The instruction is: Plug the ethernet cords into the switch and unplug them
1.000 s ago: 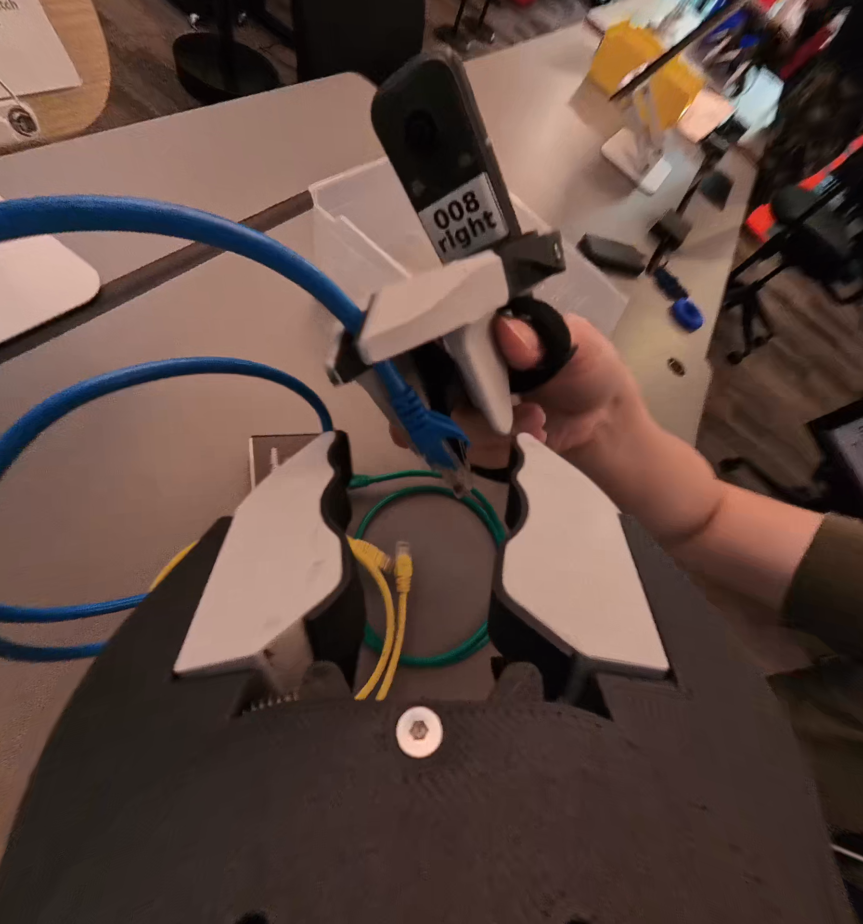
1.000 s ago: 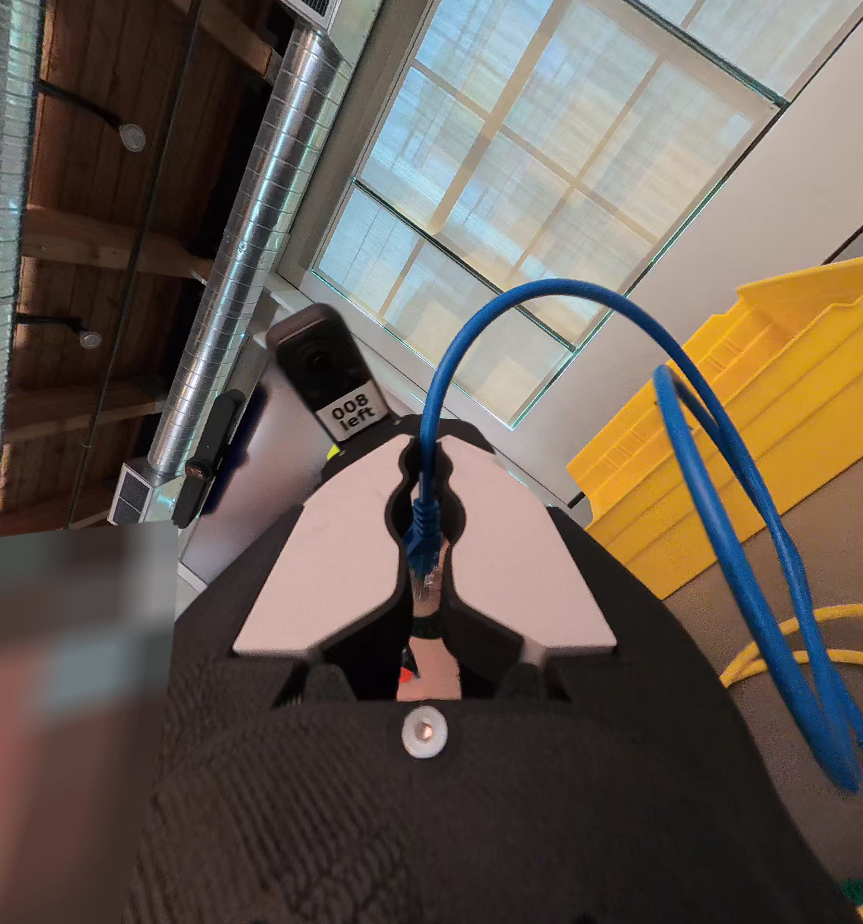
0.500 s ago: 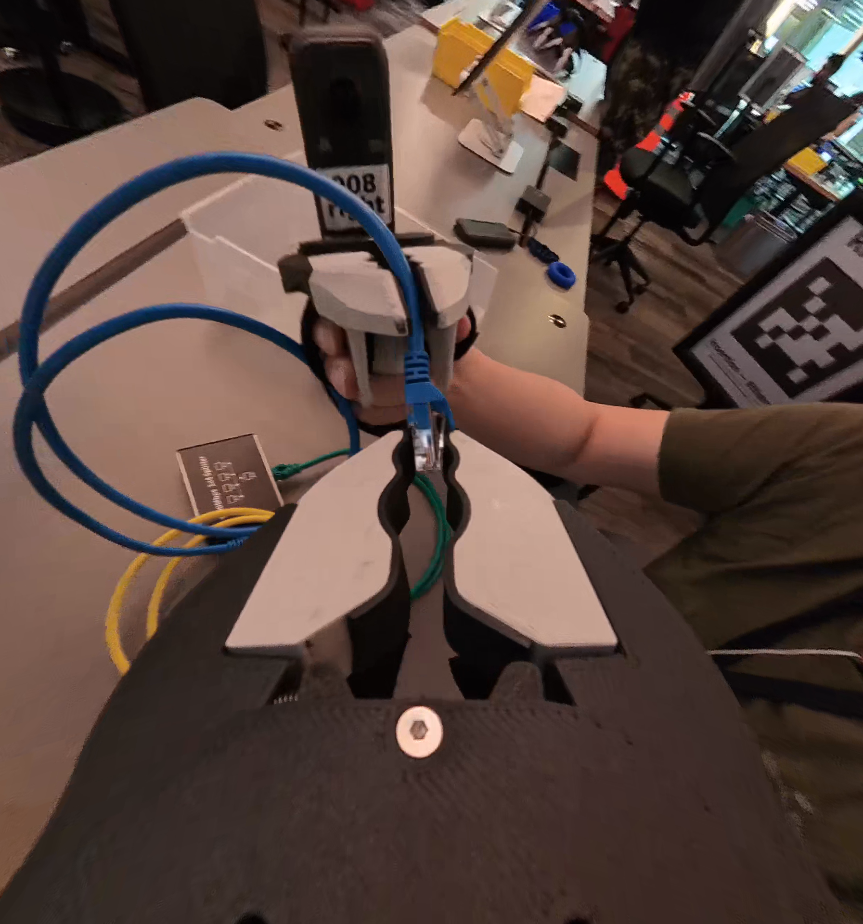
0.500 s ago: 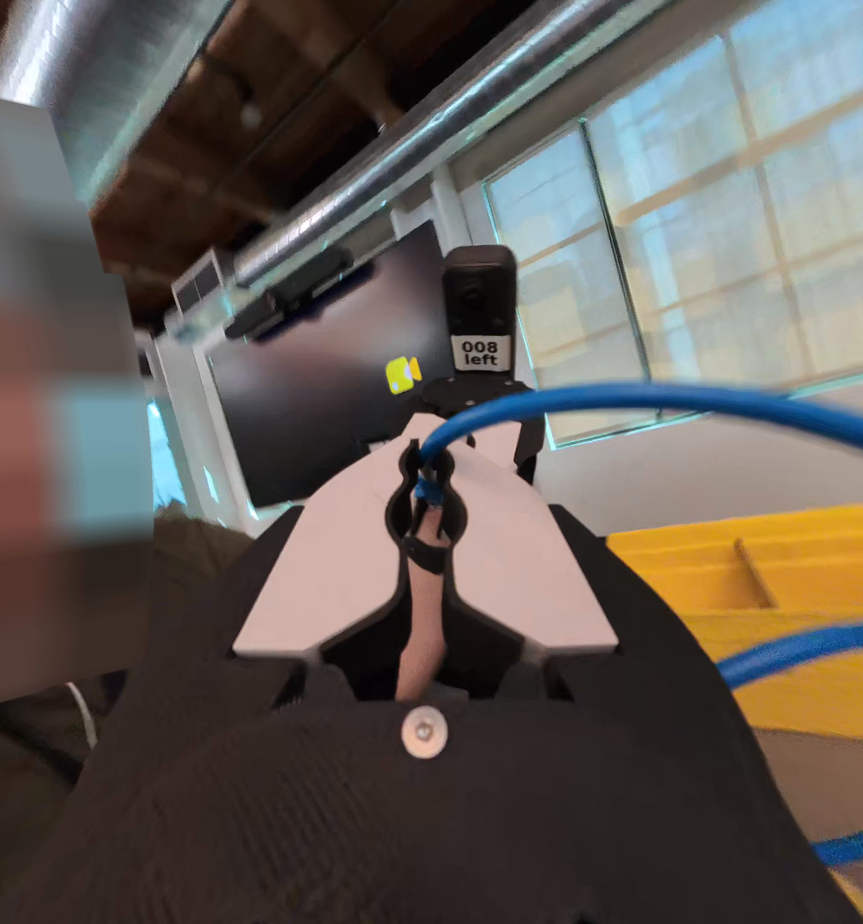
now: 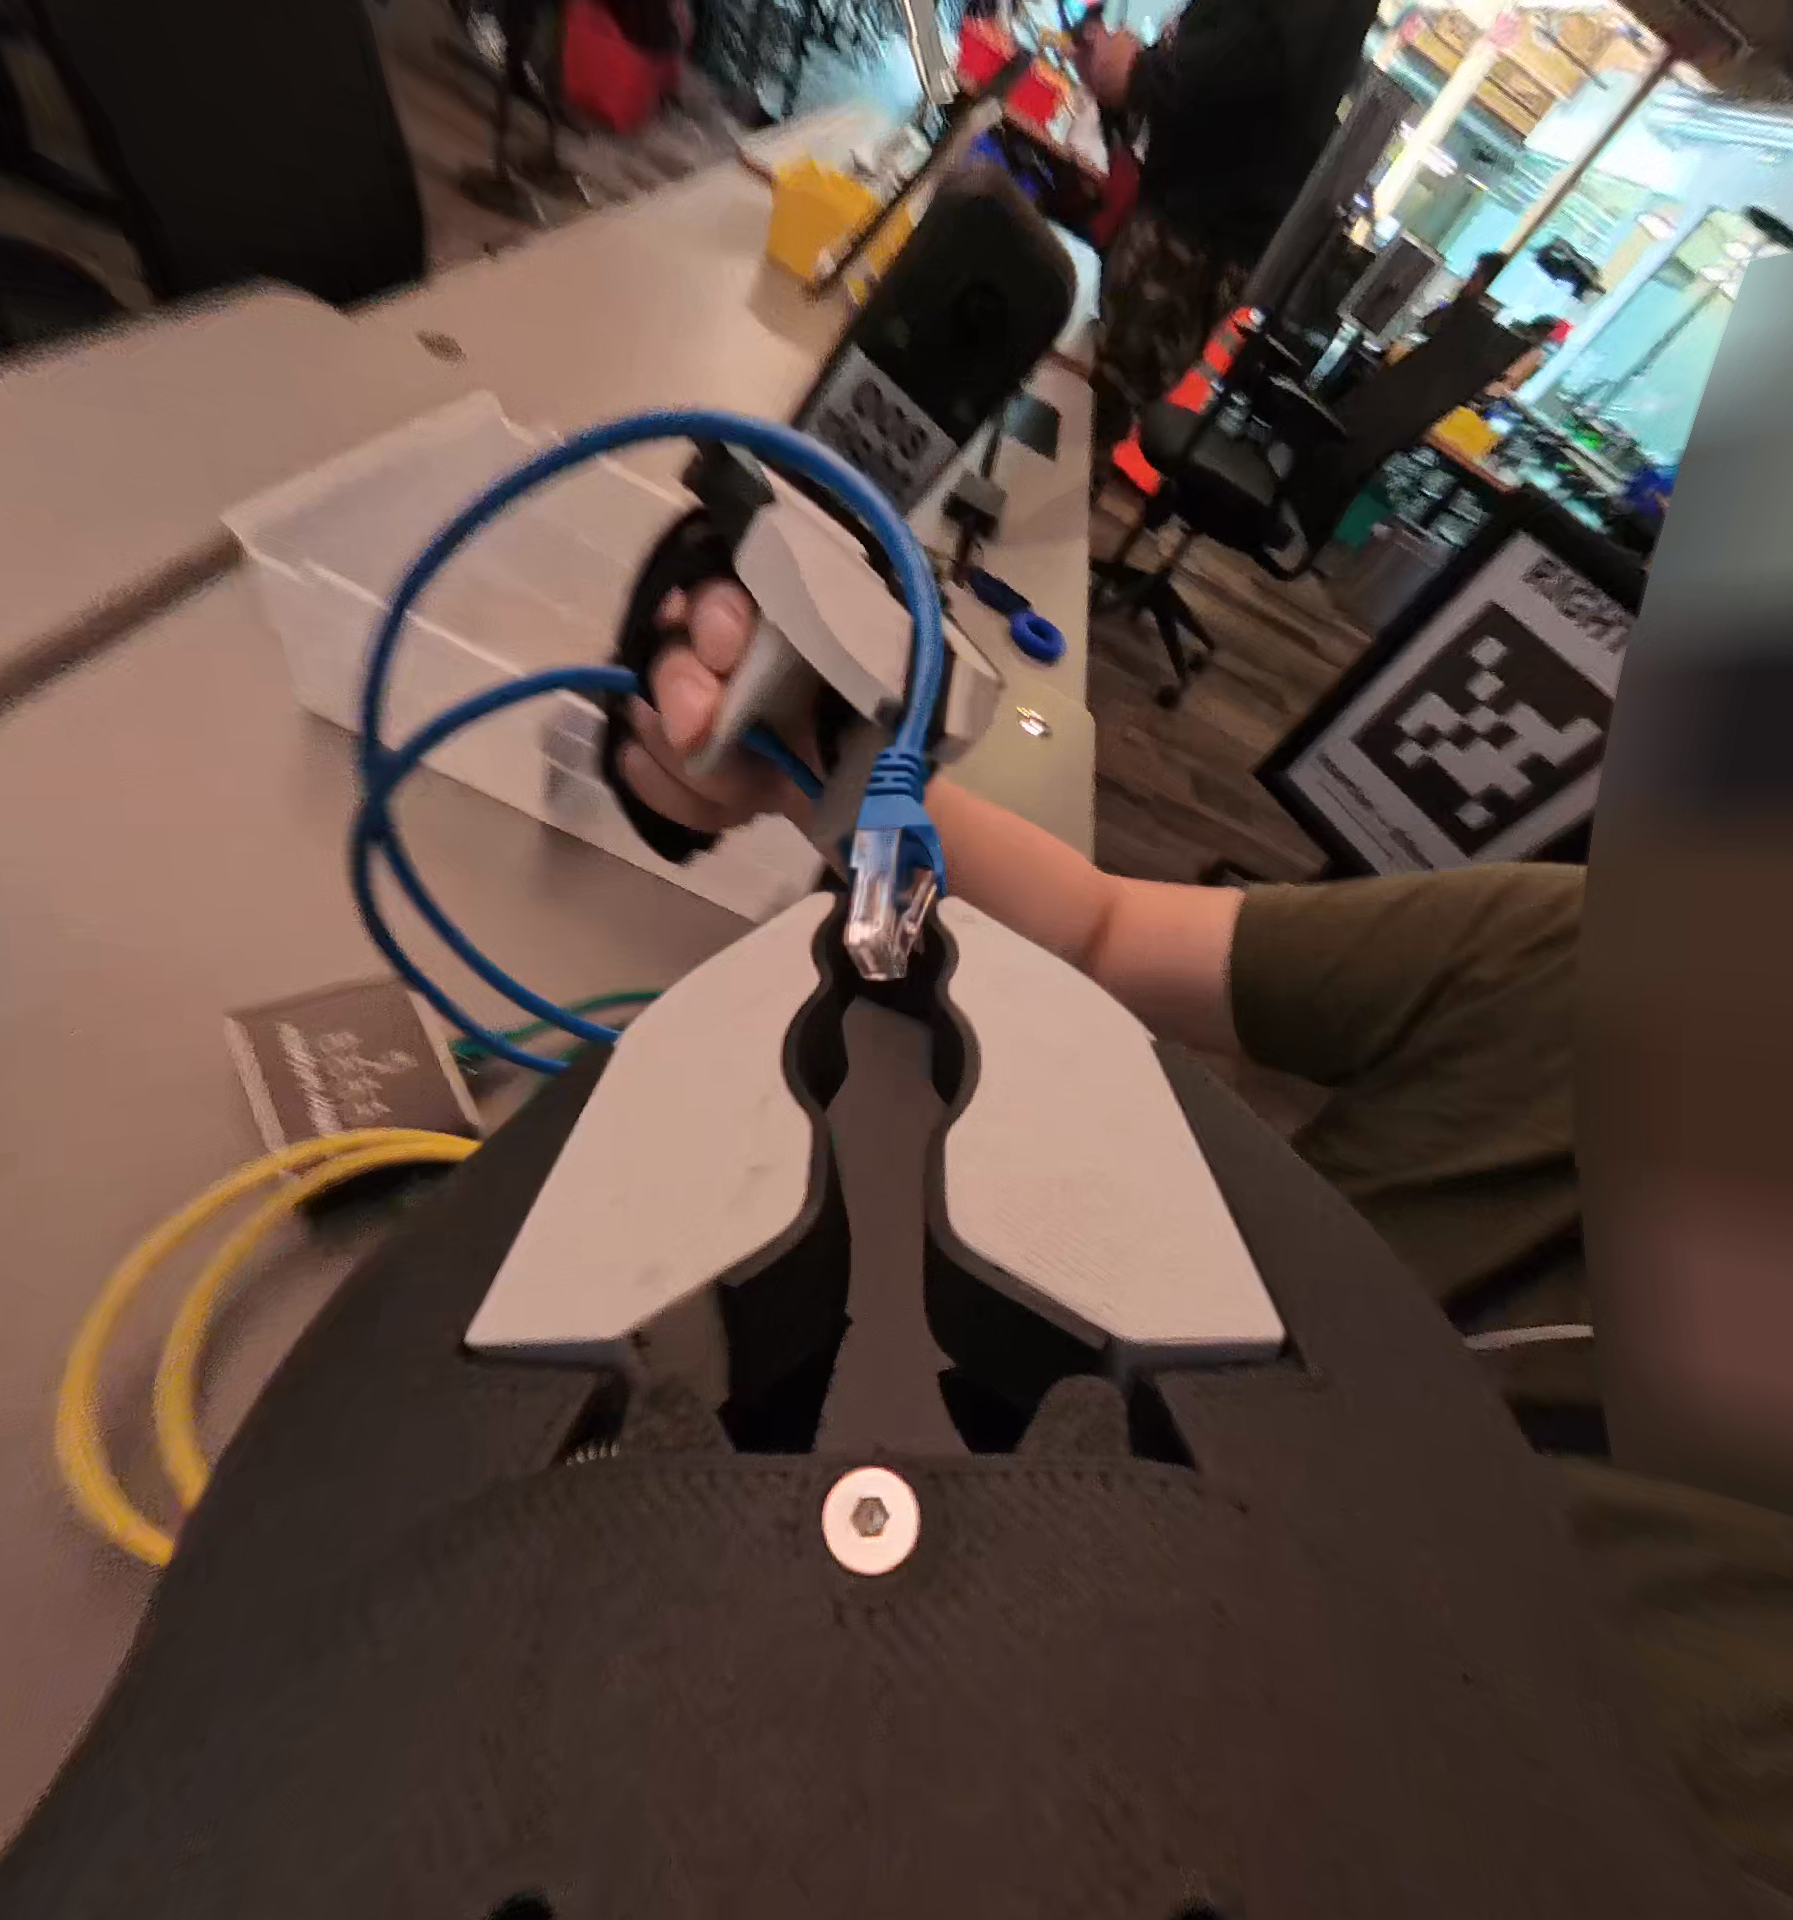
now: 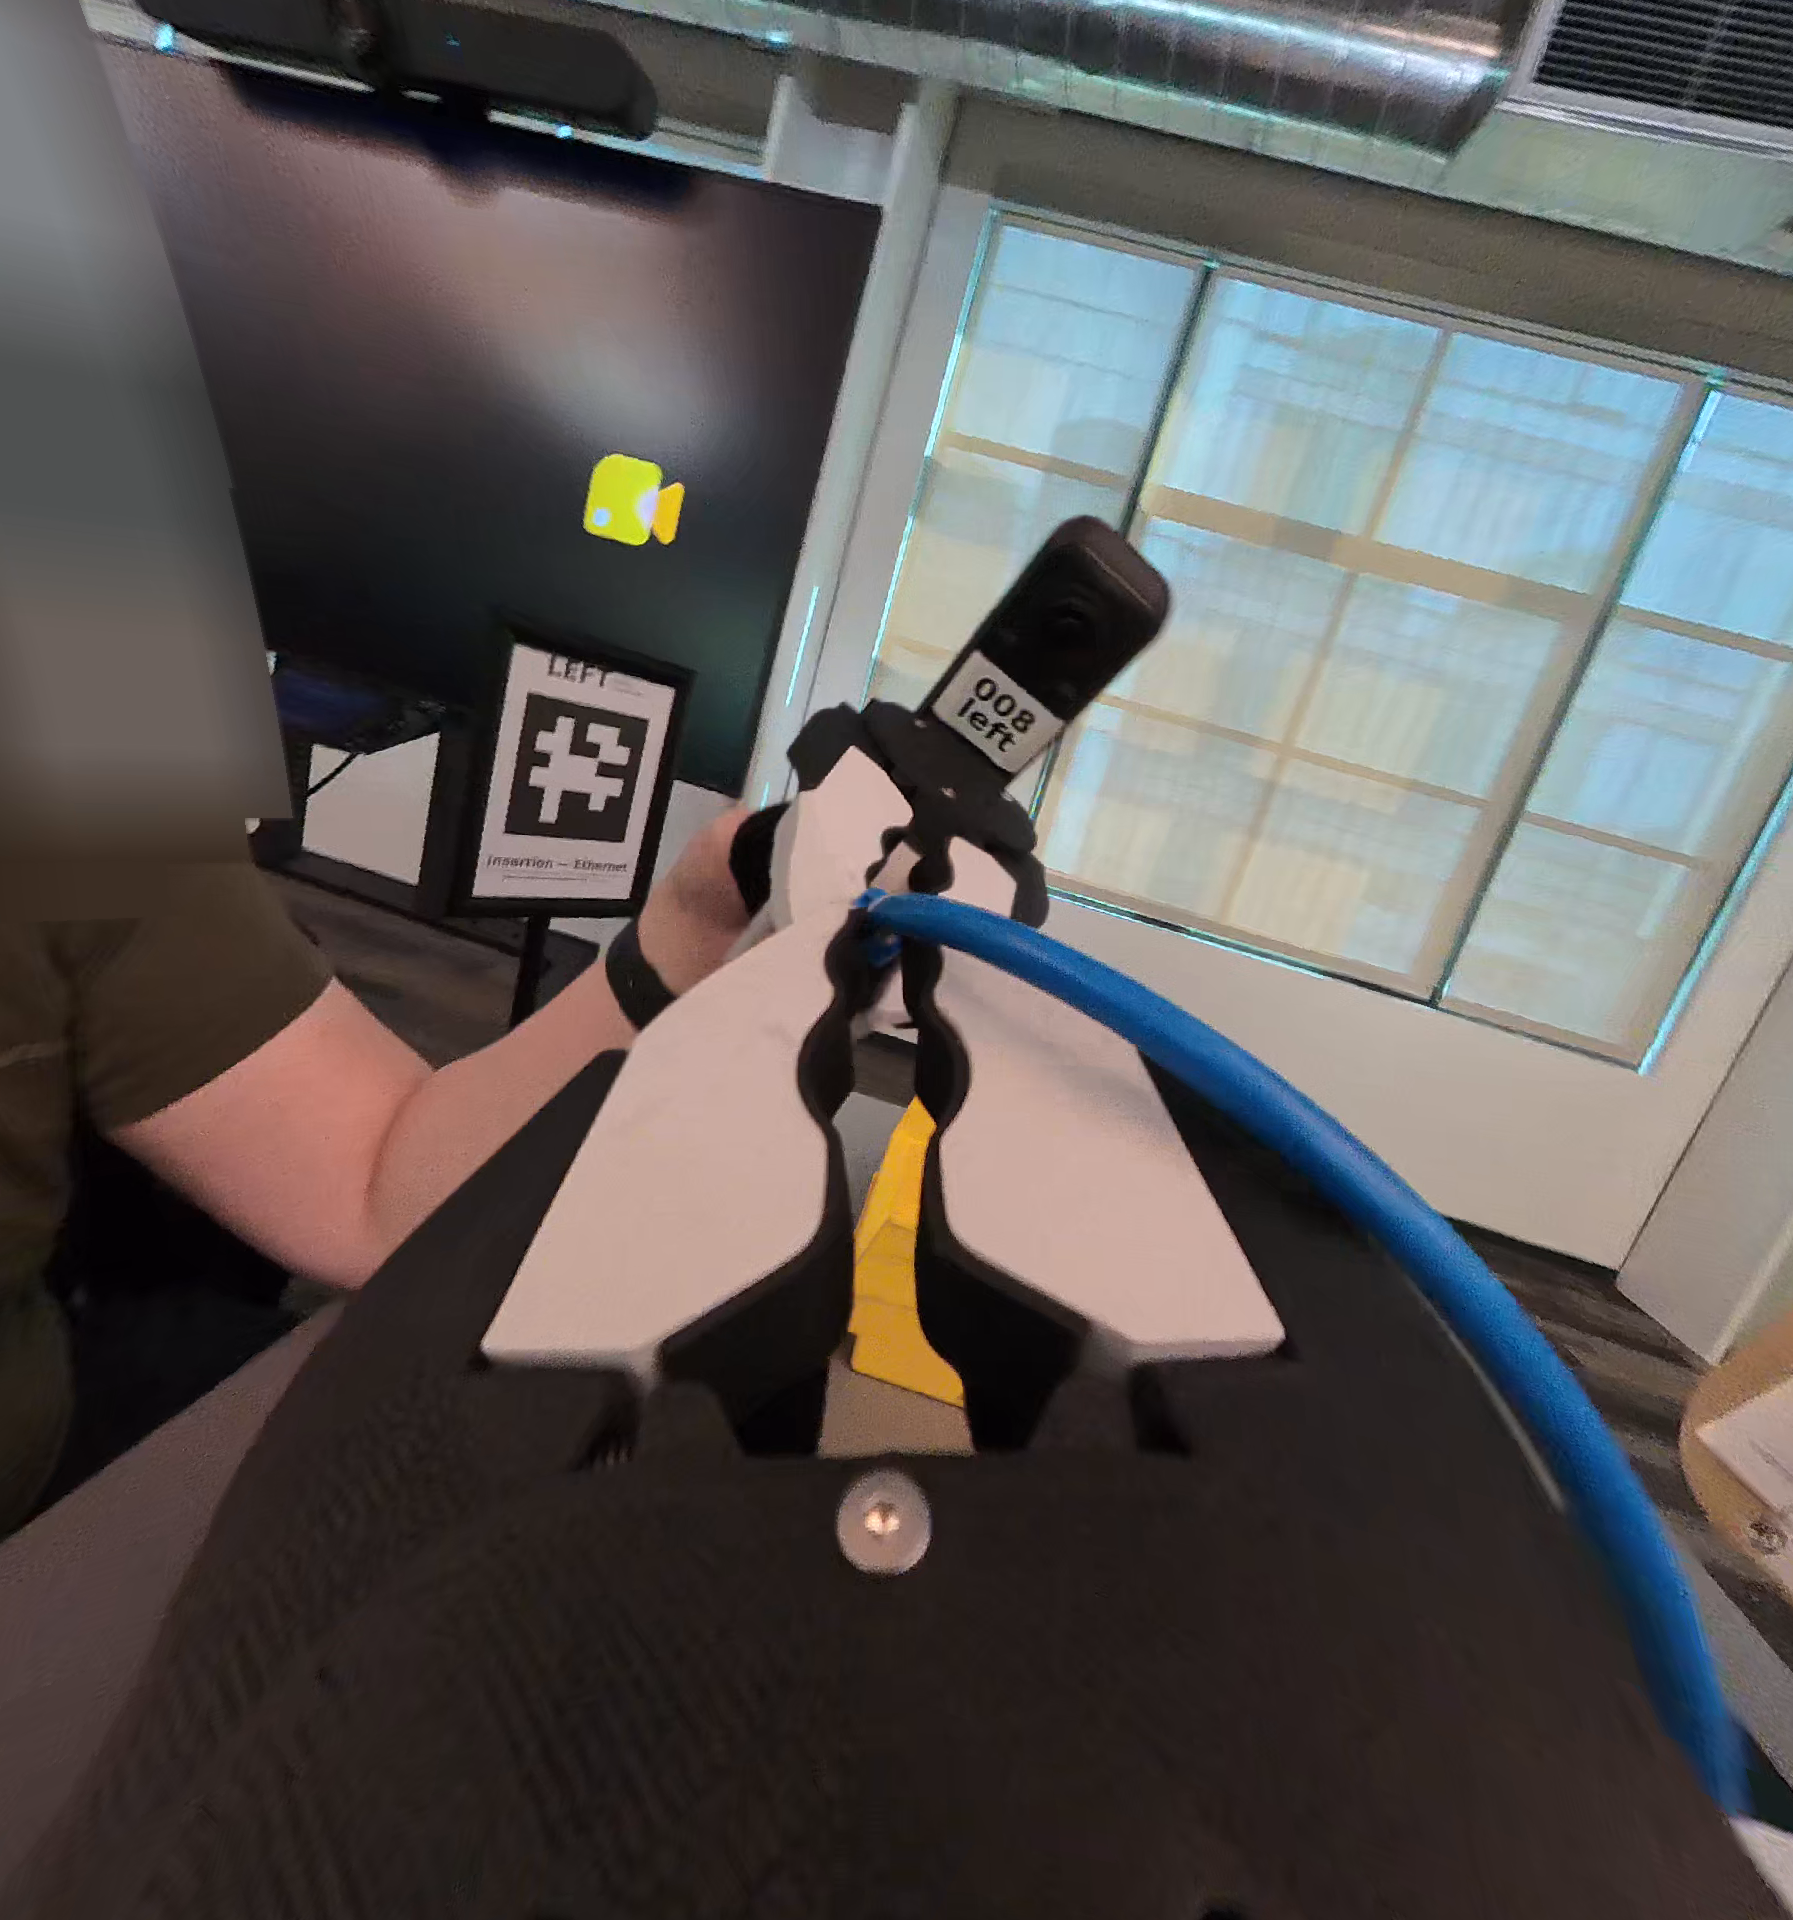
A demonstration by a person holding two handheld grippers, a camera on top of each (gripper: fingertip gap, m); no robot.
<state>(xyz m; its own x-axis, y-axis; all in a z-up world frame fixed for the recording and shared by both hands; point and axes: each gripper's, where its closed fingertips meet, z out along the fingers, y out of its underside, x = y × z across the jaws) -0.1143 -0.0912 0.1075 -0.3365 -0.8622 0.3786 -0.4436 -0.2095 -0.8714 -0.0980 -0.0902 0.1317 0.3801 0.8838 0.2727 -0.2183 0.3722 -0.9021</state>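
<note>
A blue ethernet cord loops in the air above the table. My right gripper is shut on the cord just behind its plug, and it also shows in the left wrist view. My left gripper faces it with its jaws closed in on the clear plug at their tips; in the right wrist view it sits just beyond my right fingertips. The dark switch lies on the table below, with a green cord at its side and a yellow cord looped in front.
A clear plastic box stands on the grey table behind the grippers. A yellow bin lies past my right gripper. Framed marker boards stand on either side. An office chair stands off the table's far end. My left and right fingertips are right by each other. Both grippers' tips are roughly 30 centimetres from the dark switch.
My left gripper has gone from wide open to closed around the blue plug. Both grippers have swung round to face each other, and the right one still holds the cord.
</note>
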